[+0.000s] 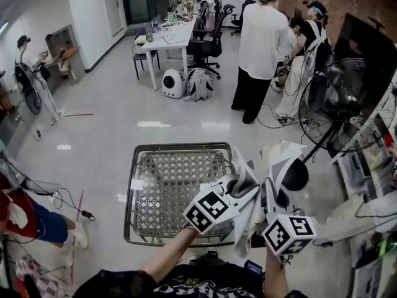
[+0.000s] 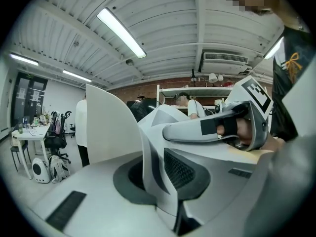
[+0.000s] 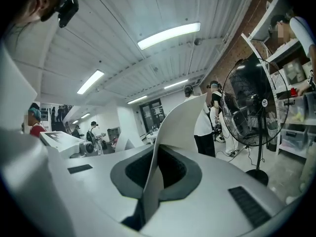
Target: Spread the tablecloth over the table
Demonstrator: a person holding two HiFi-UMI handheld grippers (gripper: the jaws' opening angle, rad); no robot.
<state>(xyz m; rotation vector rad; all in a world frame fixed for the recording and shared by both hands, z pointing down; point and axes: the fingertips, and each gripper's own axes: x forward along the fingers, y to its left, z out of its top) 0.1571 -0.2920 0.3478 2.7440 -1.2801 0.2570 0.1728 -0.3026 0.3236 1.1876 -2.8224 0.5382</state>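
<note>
White-and-grey tablecloth (image 1: 255,188) hangs bunched in the air betw. my two grippers, at the near right corner of the table (image 1: 131,188), not yet laid on it. The left gripper (image 1: 239,185) has its jaws almost together, pinching a folded edge of the tablecloth (image 2: 148,147). The right gripper (image 1: 273,194) has its jaws fully closed on another thin fold of the tablecloth (image 3: 170,132). The two grippers sit just beside each other. The table top looks like a lattice weave in a metal frame, tho res. is poor. Further out: a standing fan (image 1: 338,101) at right, and a person in a white top (image 1: 260,42) near a desk (image 1: 167,36).
</note>
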